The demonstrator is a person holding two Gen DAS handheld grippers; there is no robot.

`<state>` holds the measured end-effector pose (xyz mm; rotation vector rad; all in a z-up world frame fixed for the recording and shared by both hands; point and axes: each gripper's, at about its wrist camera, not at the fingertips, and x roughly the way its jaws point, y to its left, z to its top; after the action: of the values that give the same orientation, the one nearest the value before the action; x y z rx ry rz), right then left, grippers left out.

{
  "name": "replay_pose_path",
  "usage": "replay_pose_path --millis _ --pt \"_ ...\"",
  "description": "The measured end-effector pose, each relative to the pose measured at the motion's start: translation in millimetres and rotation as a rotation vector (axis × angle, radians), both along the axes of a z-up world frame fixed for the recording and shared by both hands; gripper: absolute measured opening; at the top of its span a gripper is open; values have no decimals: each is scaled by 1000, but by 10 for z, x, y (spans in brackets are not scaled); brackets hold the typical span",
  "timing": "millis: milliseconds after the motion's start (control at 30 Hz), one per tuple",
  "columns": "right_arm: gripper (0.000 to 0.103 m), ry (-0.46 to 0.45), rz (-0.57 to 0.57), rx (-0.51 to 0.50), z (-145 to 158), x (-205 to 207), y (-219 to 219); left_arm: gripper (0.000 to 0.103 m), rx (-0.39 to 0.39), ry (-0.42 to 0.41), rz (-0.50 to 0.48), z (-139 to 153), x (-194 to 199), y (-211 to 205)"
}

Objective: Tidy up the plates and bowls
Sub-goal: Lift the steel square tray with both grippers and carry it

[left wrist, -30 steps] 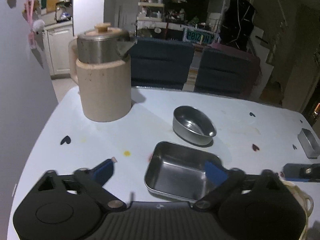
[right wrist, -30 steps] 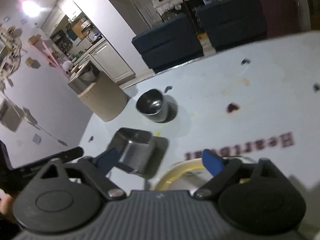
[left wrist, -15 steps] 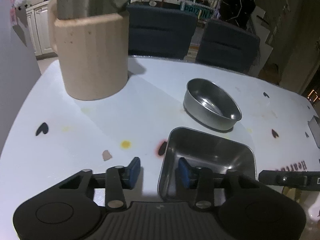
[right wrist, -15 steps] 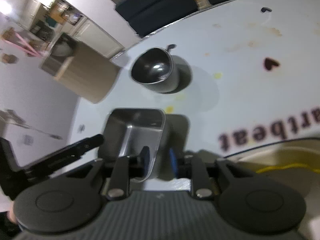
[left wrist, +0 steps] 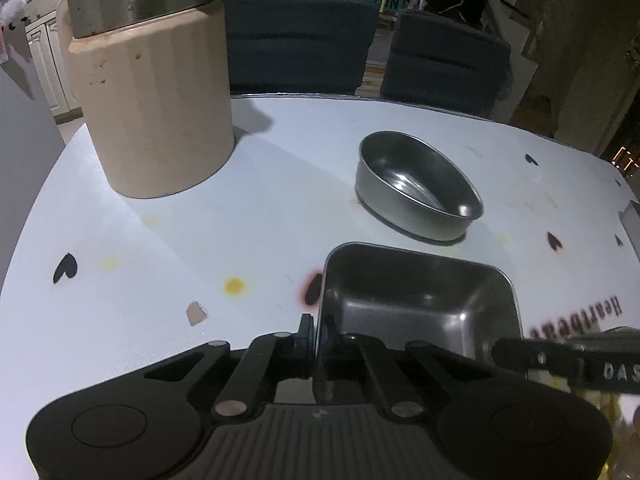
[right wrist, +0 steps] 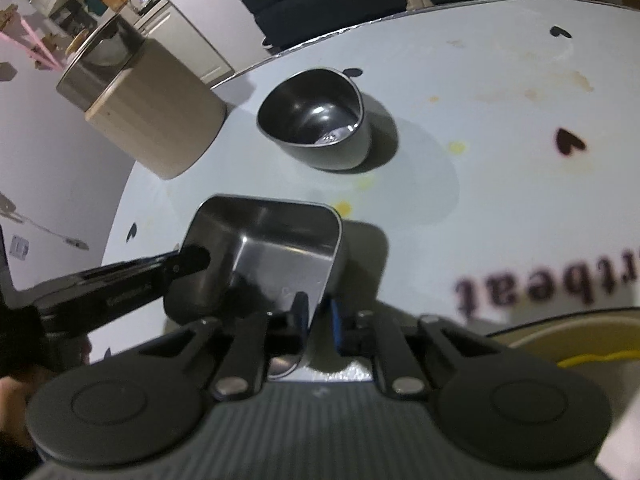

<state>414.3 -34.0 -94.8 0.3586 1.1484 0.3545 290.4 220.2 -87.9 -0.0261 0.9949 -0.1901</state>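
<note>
A rectangular steel tray sits on the white table, near me. My left gripper is shut on the tray's near-left wall. In the right wrist view the same tray has its right wall between the jaws of my right gripper, which are closing and pinch it. One of the left gripper's fingers shows at the tray's opposite side. A round steel bowl stands apart behind the tray, also visible as the bowl in the right wrist view.
A beige jug with a steel top stands at the back left. A cream plate with a yellow line lies close to the right of the tray. A small steel box is at the right edge. Dark chairs line the far side.
Both grippers came down and forward to the tray. Their jaws went from wide open to closed on its opposite walls.
</note>
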Motion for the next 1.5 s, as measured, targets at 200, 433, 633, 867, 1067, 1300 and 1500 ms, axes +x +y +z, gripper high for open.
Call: replay_pose_path --millis 200,433,633,867,1067,1300,1500 --pt "9 -59 -12 -4 69 0 -111 2 -35 -58 16 182 -188 -57" --pt "7 -129 11 45 330 -104 -364 4 -65 -134 40 539 -484 -221" --pt "7 -193 18 78 640 -303 -766 7 -107 -178 39 804 -788 -577" --pt "6 -258 30 48 900 -661 -1359 7 -118 -207 3 1013 -1109 -1171" --pt "6 -296 22 34 1024 -936 -1942 8 -124 -230 -37 1064 -1345 -1758" --pt "6 -317 -34 22 1025 -1196 -2625 9 -130 -222 -109 962 -1448 -2478" --pt "6 -322 -129 -11 941 -1357 -3048 9 -133 -188 -162 800 -1455 -2976"
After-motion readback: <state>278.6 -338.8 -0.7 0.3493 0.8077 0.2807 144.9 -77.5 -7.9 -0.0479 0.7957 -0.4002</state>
